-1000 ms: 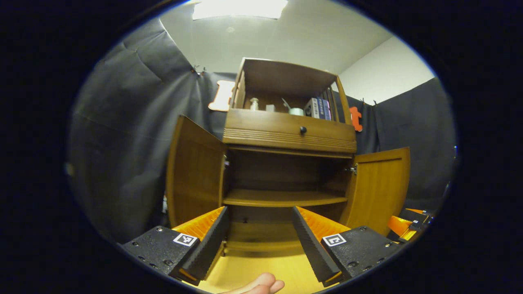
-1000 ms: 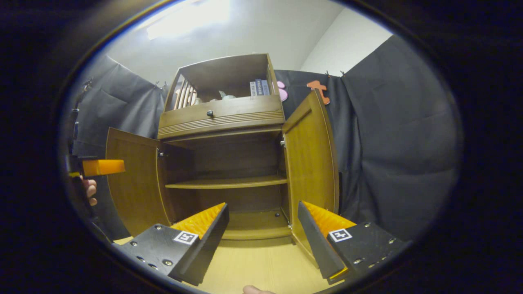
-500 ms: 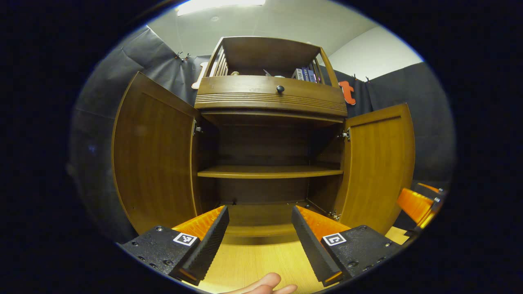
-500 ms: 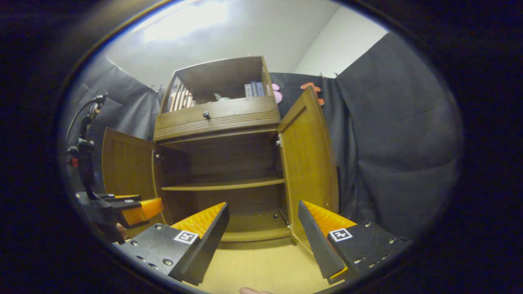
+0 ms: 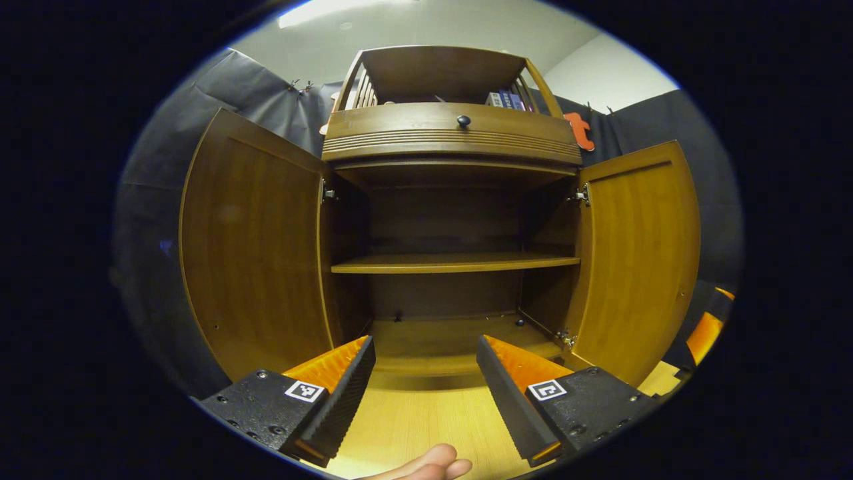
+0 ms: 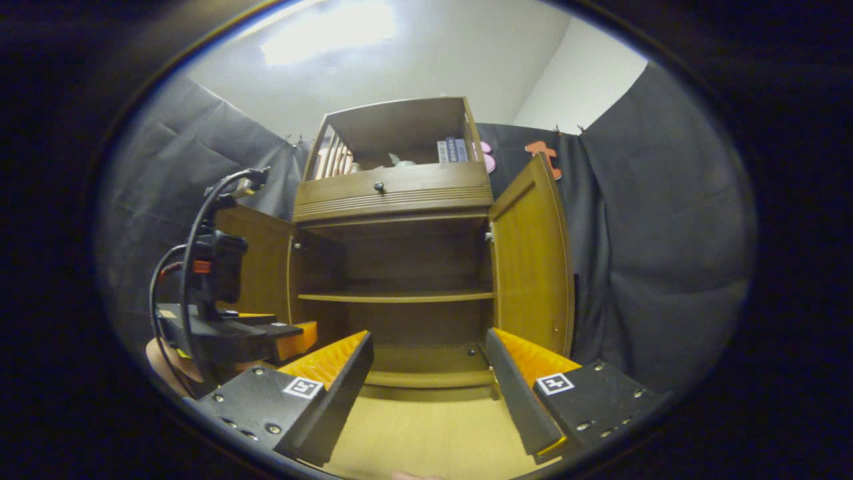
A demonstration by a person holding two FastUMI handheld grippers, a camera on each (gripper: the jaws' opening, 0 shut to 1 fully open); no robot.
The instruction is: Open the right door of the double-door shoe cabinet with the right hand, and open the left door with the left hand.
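One shoe cabinet (image 5: pixel 453 143) is showing, and it is serving as the reference here. Two doors are hanging off it, both swung open: one left door (image 5: pixel 256 247) on its left side, one right door (image 5: pixel 640 253) on its right side. One drawer (image 5: pixel 453 130) is sitting across its front above the doors, carrying one round knob (image 5: pixel 463 121). One shelf (image 5: pixel 453 264) is spanning its lower compartment, splitting it into two levels. A few books (image 5: pixel 504 99) are standing in its open top bay; the exact number is too small to tell. Two grippers are facing it: one left gripper (image 5: pixel 425 377) and one right gripper (image 6: pixel 428 377), each with jaws apart.
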